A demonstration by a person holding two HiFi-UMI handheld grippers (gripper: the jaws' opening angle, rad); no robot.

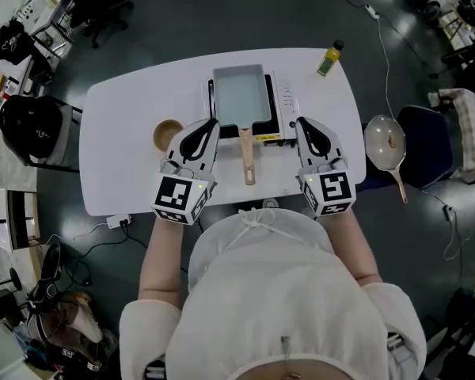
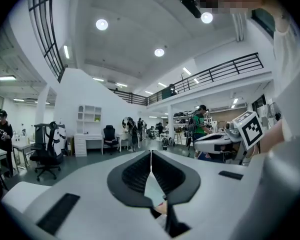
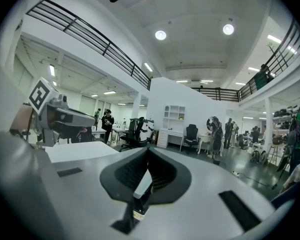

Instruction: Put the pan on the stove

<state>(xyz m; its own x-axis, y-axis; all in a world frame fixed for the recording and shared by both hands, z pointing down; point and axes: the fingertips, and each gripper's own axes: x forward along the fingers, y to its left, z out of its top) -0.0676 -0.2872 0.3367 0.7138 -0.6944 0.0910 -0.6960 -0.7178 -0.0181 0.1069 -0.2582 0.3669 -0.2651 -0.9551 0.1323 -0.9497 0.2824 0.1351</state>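
Note:
A rectangular pale-blue pan (image 1: 241, 96) rests on the portable stove (image 1: 283, 105) at the table's middle, and its wooden handle (image 1: 246, 157) points toward me. My left gripper (image 1: 214, 123) hovers just left of the handle, shut, with nothing held. Just right of the stove's front, my right gripper (image 1: 298, 121) is also shut and empty. In the left gripper view the left gripper (image 2: 151, 155) has its pads pressed together, and the right gripper's marker cube (image 2: 250, 129) shows at the right. The right gripper (image 3: 148, 153) also shows its pads together in its own view.
A wooden bowl (image 1: 167, 135) lies on the white table (image 1: 127, 117) left of my left gripper. A yellow oil bottle (image 1: 329, 58) stands at the back right corner. A round pan (image 1: 384, 143) rests on a chair to the table's right. A power strip (image 1: 119, 221) lies on the floor.

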